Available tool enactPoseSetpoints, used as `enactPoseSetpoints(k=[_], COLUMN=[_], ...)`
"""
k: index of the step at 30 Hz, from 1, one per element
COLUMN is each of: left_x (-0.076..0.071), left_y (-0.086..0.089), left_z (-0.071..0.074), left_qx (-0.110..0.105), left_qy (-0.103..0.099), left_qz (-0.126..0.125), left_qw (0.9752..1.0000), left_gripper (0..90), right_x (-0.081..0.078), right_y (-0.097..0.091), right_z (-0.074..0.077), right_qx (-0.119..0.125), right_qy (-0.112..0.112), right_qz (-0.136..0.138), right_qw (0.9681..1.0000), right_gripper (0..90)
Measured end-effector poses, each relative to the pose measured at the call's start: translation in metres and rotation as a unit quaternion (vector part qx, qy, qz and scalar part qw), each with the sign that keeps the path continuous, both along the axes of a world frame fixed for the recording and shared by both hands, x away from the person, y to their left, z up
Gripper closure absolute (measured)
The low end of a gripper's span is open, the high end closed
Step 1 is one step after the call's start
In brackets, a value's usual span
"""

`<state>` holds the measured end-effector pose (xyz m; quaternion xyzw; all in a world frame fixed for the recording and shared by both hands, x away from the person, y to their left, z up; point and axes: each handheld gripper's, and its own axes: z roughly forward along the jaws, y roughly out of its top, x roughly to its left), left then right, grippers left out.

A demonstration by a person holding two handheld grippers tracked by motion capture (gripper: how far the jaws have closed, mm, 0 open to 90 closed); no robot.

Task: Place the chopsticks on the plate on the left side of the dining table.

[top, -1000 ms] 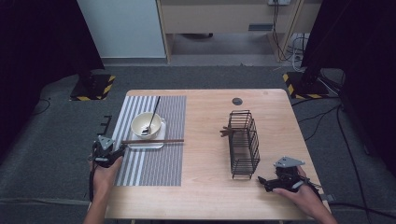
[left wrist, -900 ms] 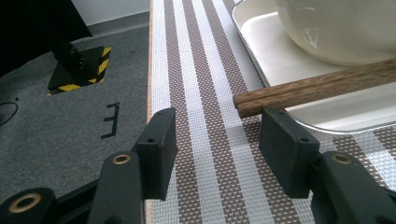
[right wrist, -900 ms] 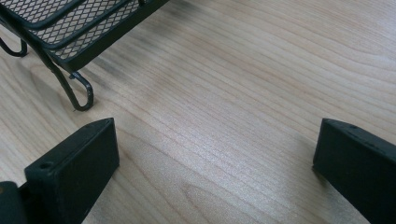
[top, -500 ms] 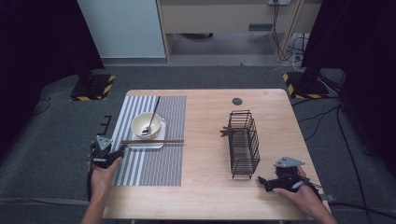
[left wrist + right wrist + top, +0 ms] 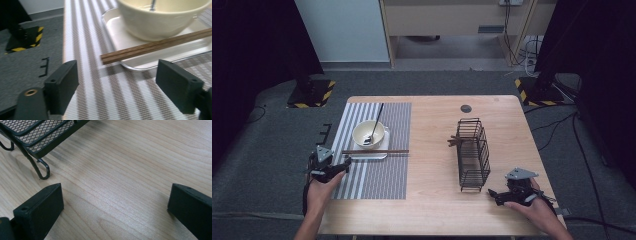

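Observation:
A pair of brown chopsticks (image 5: pixel 376 151) (image 5: pixel 155 46) lies across the front rim of a white tray (image 5: pixel 362 156) (image 5: pixel 117 27), in front of a cream bowl (image 5: pixel 370 134) (image 5: pixel 160 17) holding a dark spoon (image 5: pixel 377 117). My left gripper (image 5: pixel 343 164) (image 5: pixel 118 72) hovers over the striped placemat (image 5: pixel 372 175), just short of the chopsticks' left end. Its jaws have just been opening and stand wide with nothing between them. My right gripper (image 5: pixel 492 194) (image 5: pixel 115 195) rests open on the bare wood by the near foot of a black wire basket (image 5: pixel 473 152) (image 5: pixel 37 135).
Brown stick ends (image 5: pixel 454 141) poke out of the basket's left side. A small black disc (image 5: pixel 466 108) sits in the table near the far edge. Bare wood stretches between the placemat and the basket. Dark floor surrounds the table.
The left gripper has eased slightly back from the chopsticks' end. The chopsticks, bowl and right gripper stay where they were.

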<state>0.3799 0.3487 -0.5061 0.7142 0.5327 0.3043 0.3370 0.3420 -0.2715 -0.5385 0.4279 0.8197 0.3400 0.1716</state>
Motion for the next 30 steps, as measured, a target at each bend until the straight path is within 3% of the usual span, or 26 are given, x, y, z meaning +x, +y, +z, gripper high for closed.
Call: enactPoseSetpoints(k=[5,14,21,30], left_x=[-0.002,-0.002,-0.003,-0.001], left_y=[-0.013,-0.047,-0.073,-0.096], left_z=[0.005,0.009,0.009,0.007], left_qx=[-0.019,-0.031,-0.029,-0.032], left_qy=[0.002,0.011,0.018,0.025], left_qz=[-0.028,-0.076,-0.108,-0.126], left_qw=[0.9994,0.9966,0.9936,0.9913], left_gripper=[11.6,8.5,6.3,6.5], right_x=[0.000,0.000,0.000,0.000], right_y=[0.000,0.000,0.000,0.000], right_z=[0.000,0.000,0.000,0.000], right_qx=[0.000,0.000,0.000,0.000], right_qy=[0.000,0.000,0.000,0.000], right_qz=[0.000,0.000,0.000,0.000], right_qw=[1.0000,1.0000,1.0000,1.0000], right_gripper=[0.2,0.2,0.2,0.2])
